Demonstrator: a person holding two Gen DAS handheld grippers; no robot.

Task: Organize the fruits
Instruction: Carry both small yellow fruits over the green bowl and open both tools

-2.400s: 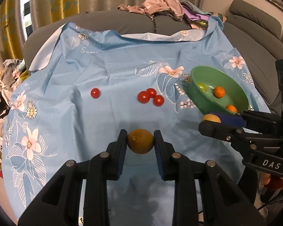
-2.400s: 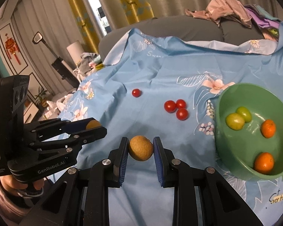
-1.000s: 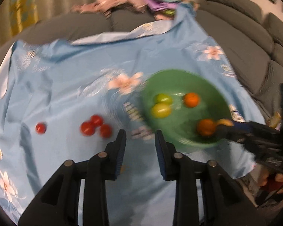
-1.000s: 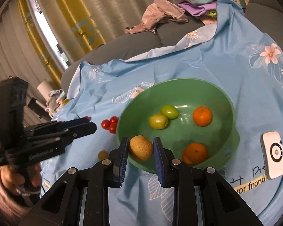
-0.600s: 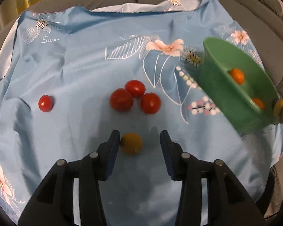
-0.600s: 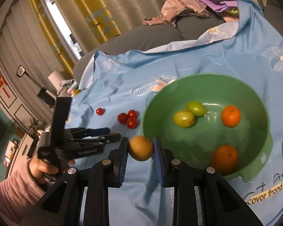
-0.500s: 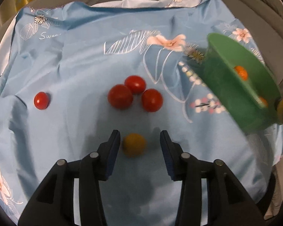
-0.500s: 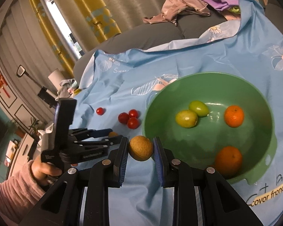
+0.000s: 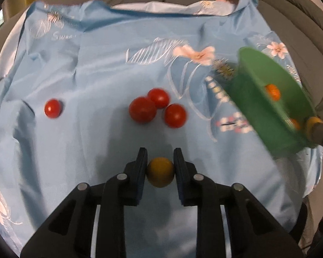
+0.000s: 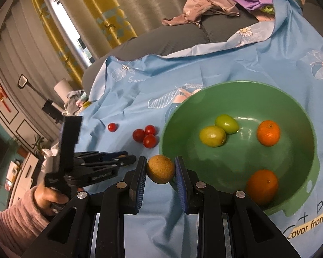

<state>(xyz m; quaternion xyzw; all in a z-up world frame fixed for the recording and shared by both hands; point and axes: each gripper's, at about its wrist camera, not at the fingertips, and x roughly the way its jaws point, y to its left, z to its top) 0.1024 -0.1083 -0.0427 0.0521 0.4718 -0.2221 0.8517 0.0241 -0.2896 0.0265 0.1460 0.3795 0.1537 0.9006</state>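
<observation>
You have one blue flowered cloth (image 9: 109,68) filling most of both views, and one green bowl (image 10: 295,116) on it, at centre right of the right wrist view and at the right edge of the left wrist view.

Inside the bowl you can count two oranges (image 10: 268,132) on the right and lower right, and two green fruits (image 10: 212,136) touching each other just left of centre.

On the cloth lie four tomatoes: three (image 9: 142,109) bunched together, touching, in the middle of the left wrist view, and one (image 9: 52,108) alone, well apart toward the left.

There are two brownish-yellow round fruits. Your left gripper (image 9: 160,167) has its pads pressed against one, a smooth yellow fruit (image 9: 160,172), at lower centre, below the three tomatoes. Your right gripper (image 10: 160,172) clamps the other, a speckled fruit (image 10: 160,169), at lower centre, just outside the bowl's left rim.

Half a second ago your left jaws stood apart around the yellow fruit with a gap on each side; now they have closed onto it. Your right grip is unchanged.
</observation>
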